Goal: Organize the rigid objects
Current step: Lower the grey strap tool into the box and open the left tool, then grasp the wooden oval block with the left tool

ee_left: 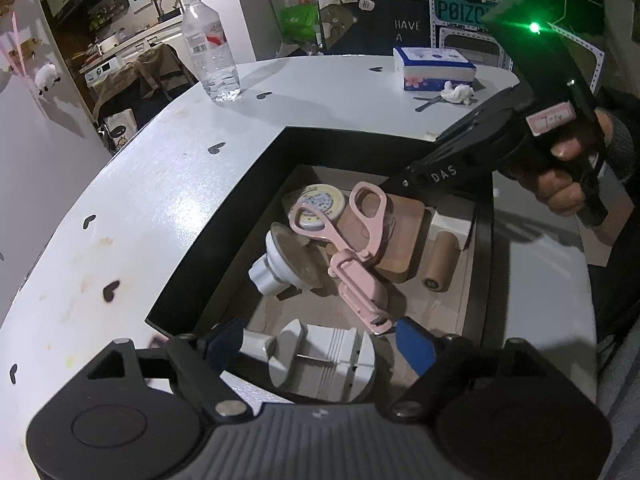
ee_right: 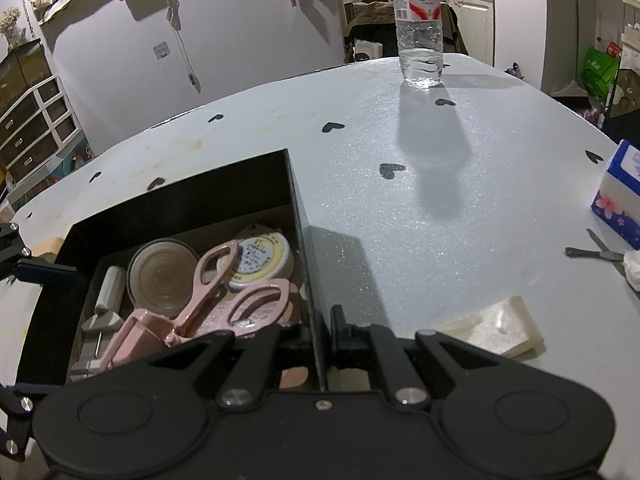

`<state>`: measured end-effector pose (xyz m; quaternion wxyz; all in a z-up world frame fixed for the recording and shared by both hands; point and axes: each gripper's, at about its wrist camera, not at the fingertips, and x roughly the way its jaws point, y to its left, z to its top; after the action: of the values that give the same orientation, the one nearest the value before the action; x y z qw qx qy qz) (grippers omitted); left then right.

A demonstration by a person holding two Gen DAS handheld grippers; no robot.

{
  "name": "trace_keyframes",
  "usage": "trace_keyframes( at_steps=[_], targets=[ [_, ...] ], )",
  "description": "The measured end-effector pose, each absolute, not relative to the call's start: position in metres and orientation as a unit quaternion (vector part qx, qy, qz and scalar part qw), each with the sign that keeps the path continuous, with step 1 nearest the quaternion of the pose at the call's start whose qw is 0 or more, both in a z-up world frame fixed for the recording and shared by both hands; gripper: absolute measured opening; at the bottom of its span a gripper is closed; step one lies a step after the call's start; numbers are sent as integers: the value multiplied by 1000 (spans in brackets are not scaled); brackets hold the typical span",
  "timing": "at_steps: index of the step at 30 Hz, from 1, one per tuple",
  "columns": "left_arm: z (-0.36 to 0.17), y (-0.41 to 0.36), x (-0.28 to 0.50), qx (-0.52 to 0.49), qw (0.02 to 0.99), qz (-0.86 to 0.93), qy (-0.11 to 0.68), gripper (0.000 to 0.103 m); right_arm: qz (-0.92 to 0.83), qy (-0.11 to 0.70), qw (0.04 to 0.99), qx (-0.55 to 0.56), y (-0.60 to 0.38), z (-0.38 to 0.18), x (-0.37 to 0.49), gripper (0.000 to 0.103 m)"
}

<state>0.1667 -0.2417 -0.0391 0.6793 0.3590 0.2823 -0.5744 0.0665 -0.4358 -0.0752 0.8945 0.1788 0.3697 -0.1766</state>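
Pink plastic scissors (ee_left: 352, 252) lie diagonally in the black box (ee_left: 208, 264), looped handles rearward; left fingers (ee_left: 416, 346) spread, right fingers (ee_right: 344, 334) pinching its wall.

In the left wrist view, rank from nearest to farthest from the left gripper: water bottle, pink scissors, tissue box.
1. Pink scissors: in the black box, just ahead of the left gripper.
2. Water bottle: standing on the table, far left.
3. Tissue box: on the table's far right edge; close to the bottle's range, so this order is tentative.
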Motion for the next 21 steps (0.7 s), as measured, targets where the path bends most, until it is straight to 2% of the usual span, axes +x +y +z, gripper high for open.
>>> trace_keyframes(
  at_steps=[7, 10, 21],
  targets=[
    [-24, -229, 169, 318, 683, -592, 288, 86, -176, 370, 895, 179, -436, -75, 66, 7],
    [-13, -216, 167, 295, 685, -607, 274, 94, -176, 370, 894, 179, -436, -75, 66, 7],
    [16, -161, 189, 183, 804, -509, 245, 102, -177, 370, 894, 179, -436, -75, 67, 7]
  ],
)
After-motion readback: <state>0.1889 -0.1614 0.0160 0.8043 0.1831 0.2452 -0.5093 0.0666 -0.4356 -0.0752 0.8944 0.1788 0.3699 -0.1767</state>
